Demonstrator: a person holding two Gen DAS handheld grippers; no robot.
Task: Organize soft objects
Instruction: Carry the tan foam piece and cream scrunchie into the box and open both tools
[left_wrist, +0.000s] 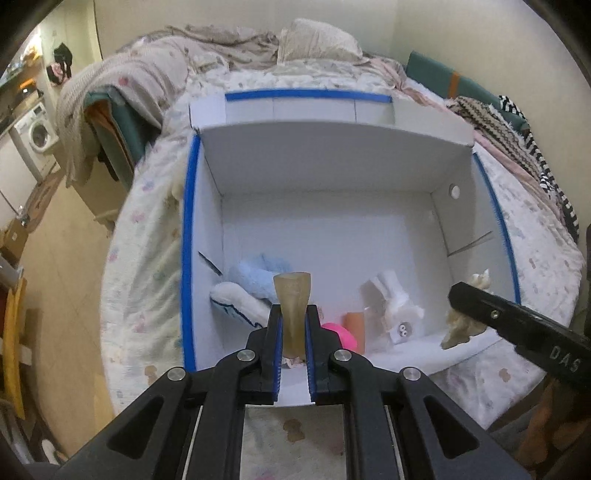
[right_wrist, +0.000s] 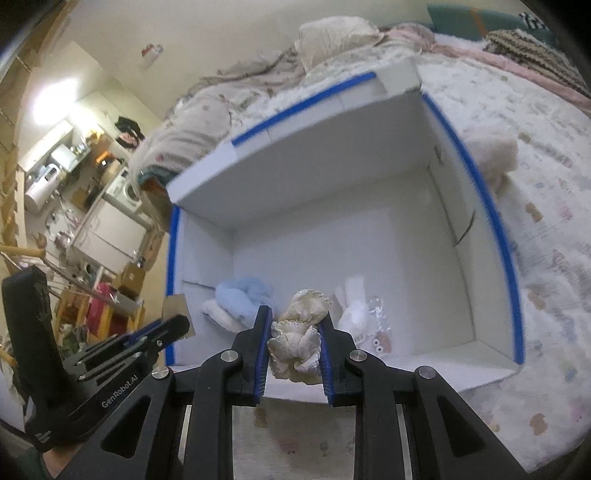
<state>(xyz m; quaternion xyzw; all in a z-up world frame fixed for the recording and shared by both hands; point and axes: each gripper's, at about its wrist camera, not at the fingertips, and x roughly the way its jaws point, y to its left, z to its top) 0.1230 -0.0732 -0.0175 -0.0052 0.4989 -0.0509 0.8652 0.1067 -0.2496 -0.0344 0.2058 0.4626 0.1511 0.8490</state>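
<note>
Left tongs (left_wrist: 293, 325): clamped on tan, translucent flared soft piece (left_wrist: 291, 295), near edge of white, blue-taped cardboard box (left_wrist: 332, 206) on bed (left_wrist: 147, 221). Right tongs (right_wrist: 295, 332): clamped on cream ruffled fabric bundle (right_wrist: 297, 339), same near edge.

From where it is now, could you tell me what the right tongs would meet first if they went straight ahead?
Probably the bare white floor of the box. The right tongs, shut on a cream ruffled scrunchie, point between the blue fluffy item and the white plush; depth is unclear, so either might be brushed.
</note>
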